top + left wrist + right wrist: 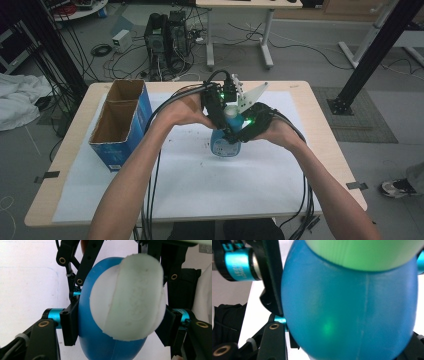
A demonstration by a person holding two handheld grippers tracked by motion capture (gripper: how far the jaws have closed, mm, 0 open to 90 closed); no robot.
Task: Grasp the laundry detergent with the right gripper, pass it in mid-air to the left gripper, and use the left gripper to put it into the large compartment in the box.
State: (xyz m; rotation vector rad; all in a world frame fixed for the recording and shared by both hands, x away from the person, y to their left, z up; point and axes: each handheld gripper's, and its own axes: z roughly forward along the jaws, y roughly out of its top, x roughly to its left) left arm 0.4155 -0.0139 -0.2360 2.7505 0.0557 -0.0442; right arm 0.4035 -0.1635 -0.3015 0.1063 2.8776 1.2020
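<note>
With my right gripper [239, 131] clamping the blue bottle [225, 144] and my left gripper [226, 111] pinching its white cap [127, 298], twisting may tip the bottle.

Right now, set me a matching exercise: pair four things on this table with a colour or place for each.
Things:
1. bottle
2. bottle cap
3. cardboard box
4. left gripper

Descriptions:
A. white, rounded, at the top of the bottle
B. open on top, brown inside, on the left part of the table
C. translucent blue body, standing near the middle of the table
D. black, jaws on either side of the bottle's top

Pairs: 1-C, 2-A, 3-B, 4-D
</note>
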